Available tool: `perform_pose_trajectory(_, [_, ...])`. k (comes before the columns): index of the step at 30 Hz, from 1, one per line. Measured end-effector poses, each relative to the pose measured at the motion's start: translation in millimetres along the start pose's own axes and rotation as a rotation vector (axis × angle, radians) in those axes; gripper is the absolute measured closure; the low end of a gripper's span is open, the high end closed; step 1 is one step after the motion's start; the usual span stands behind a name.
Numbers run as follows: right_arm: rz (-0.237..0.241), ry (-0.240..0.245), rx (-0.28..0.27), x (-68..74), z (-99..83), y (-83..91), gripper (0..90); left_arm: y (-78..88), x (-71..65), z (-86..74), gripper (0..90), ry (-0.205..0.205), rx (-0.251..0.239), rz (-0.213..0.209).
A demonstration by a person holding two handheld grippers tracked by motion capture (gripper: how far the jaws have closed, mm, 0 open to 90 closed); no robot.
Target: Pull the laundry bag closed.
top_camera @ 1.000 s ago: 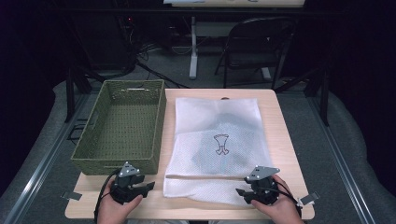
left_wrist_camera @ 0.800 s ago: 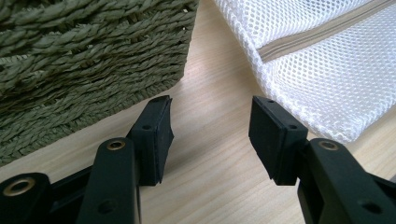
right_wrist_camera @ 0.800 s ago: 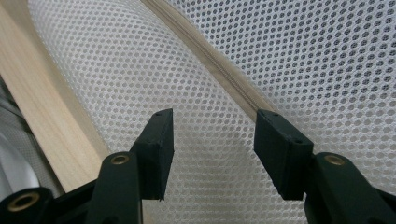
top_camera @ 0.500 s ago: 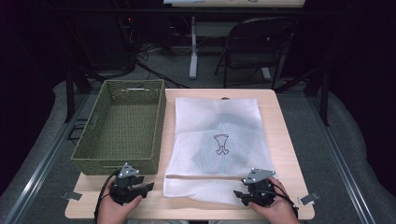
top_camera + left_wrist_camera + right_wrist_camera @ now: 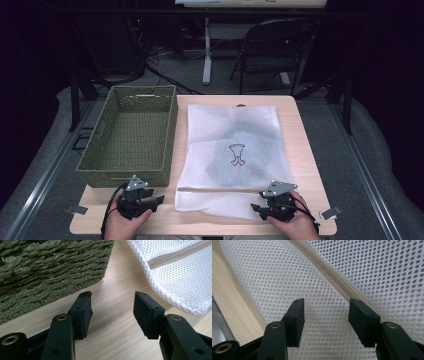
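Right tongs (image 5: pixel 256 208) have crept inward onto the mesh bag's (image 5: pixel 235 145) near right corner, jaws apart over its zipper (image 5: pixel 220 190) running crosswise on the bench (image 5: pixel 305 150) — I see left tongs (image 5: pixel 159 200) half-open, empty, farther off.

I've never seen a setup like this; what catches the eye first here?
A big white mesh laundry bag with a beige zipper lies flat across the wooden table, something dark inside it. To its left stands a green woven basket. At the near edge, two hand-held black grippers, left gripper and right gripper, both open.
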State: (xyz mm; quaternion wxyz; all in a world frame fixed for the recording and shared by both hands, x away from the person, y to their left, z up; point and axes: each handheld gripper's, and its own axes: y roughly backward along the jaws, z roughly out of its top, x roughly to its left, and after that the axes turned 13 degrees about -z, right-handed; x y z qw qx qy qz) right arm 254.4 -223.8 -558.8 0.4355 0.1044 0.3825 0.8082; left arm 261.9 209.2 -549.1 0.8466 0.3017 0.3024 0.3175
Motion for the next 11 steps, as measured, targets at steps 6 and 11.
perform_pose_trajectory(6, [-0.001, -0.006, -0.005, -0.5, -1.0, -0.4, 46.5, 0.0, 0.1, -0.2, 49.1, -0.002, 0.001, 0.000])
perform_pose_trajectory(11, [-0.010, -0.008, -0.016, -2.2, -1.5, -0.3, 45.7, -0.6, 0.0, 0.0, 49.0, -0.004, 0.001, 0.001])
